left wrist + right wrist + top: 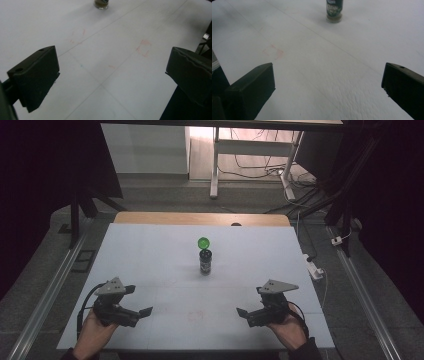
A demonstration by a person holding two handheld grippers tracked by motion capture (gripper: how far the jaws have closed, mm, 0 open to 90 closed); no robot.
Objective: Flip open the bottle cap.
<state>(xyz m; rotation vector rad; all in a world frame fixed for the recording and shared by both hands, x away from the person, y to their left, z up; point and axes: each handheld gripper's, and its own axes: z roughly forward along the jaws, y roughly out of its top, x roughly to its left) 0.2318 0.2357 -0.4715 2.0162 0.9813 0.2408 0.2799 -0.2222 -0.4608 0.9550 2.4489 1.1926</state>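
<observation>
With both my left hand-held gripper (142, 301) and right hand-held gripper (248, 301) spread wide and empty, the open-lidded spice jar (205, 261) stands mid-counter (150, 250), liable to topple and spill if nudged off-centre.

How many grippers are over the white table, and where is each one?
2. The left gripper is at the near left of the table, the right gripper at the near right; both are open and point inward, short of the small jar at the middle.
</observation>
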